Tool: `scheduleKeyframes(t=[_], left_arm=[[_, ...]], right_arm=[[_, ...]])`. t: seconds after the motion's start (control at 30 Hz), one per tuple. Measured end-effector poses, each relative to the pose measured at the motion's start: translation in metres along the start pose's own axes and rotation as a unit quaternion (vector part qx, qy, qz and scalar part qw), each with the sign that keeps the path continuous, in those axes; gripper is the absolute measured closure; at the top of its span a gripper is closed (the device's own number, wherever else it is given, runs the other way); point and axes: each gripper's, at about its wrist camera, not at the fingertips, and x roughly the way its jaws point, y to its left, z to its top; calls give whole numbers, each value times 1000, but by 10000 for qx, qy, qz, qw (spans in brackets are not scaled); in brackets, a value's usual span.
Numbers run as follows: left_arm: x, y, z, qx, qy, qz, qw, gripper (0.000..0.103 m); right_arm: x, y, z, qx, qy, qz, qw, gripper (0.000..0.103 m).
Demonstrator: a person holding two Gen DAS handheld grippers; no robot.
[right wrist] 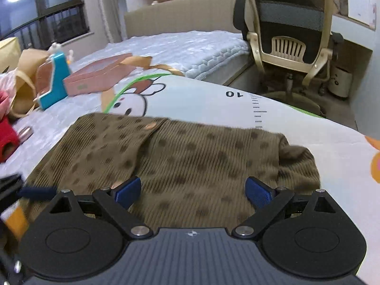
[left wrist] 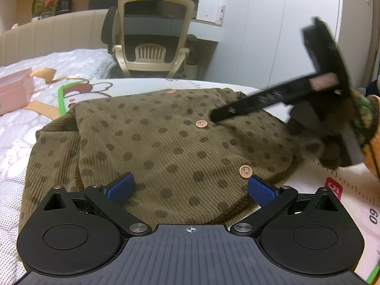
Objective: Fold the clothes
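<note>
Lying partly folded on a white cartoon-printed mat [right wrist: 190, 97] upon the bed: an olive-brown corduroy garment with dark dots and wooden buttons [left wrist: 166, 137]. Left claw [left wrist: 190, 186] released, blue pads spread wide just above the near hem, gripping nothing. Right claw [right wrist: 192, 188] also released, wide apart over the ribbed cloth; seen blurred from the left wrist view, fingers pointing down beside a button. Further back, a pink flat box [right wrist: 97, 77] and a beige office chair [left wrist: 149, 42].
</note>
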Motion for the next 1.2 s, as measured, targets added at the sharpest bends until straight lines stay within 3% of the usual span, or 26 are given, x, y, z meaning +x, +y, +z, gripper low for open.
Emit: scheduleKeyframes(t=[0.13,0.7,0.83,0.87,0.97,1.07,1.1,1.2], left_arm=[[1,0,1,22,8,19,10000,0],[1,0,2,67,49,52,10000,0],[-24,27,7,-736,-159,-278,9968,0],[-32,37,7,-953,-265,-209,9949,0],[-48,68,3,-1528,-385,239,9872,0],[-50,98,-9,-2020,-182,850,9755,1],[-49,103,-11,-2112,-116,926,9730,3],[-43,115,-18,-2302,114,1171,9660,46]], right_arm=[[-8,9,-19,-368,-14,-278,9989,3],[-8,7,-29,-223,-244,-313,9990,0],[-8,5,-30,-200,-256,-288,9991,0],[-8,5,-29,-185,-251,-271,9991,0],[-8,5,-30,-173,-258,-266,9992,0],[-8,6,-30,-180,-257,-276,9991,0],[-8,6,-30,-182,-256,-279,9991,0],[-7,6,-30,-187,-256,-291,9991,0]])
